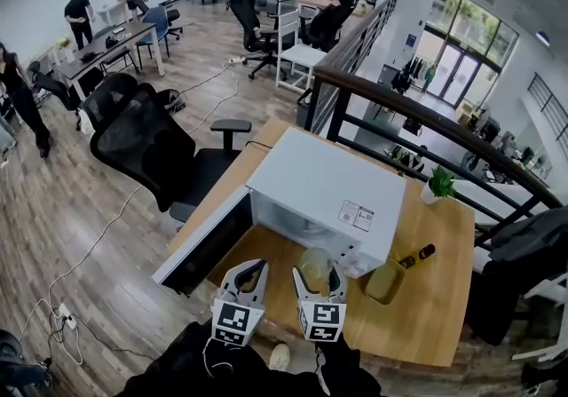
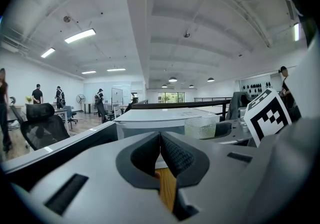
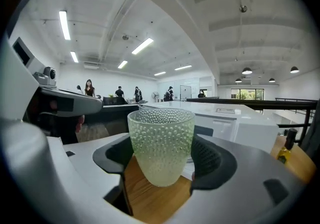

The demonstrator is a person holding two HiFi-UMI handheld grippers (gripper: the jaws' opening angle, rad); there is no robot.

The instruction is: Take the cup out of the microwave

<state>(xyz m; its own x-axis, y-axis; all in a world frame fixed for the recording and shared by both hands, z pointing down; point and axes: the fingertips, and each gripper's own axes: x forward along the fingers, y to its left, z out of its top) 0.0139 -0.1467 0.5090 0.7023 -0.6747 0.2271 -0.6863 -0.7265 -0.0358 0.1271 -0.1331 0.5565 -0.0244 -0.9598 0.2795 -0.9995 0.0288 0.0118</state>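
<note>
A pale green dimpled glass cup (image 3: 161, 143) stands upright between the pads of my right gripper (image 3: 162, 160), which is shut on it. In the head view this cup (image 1: 315, 264) hangs over the wooden table (image 1: 435, 306), just in front of the white microwave (image 1: 328, 191), outside its cavity. The microwave's door (image 1: 200, 249) stands swung open to the left. My left gripper (image 1: 252, 273) is beside the right one, shut with nothing in it; its pads (image 2: 172, 155) meet. From the left gripper view the cup (image 2: 201, 127) shows off to the right.
A second greenish cup (image 1: 386, 281) and a dark bottle (image 1: 417, 255) sit on the table right of the microwave, with a small potted plant (image 1: 437, 184) at the far edge. A black office chair (image 1: 142, 142) stands left of the table. A dark railing (image 1: 426, 120) runs behind.
</note>
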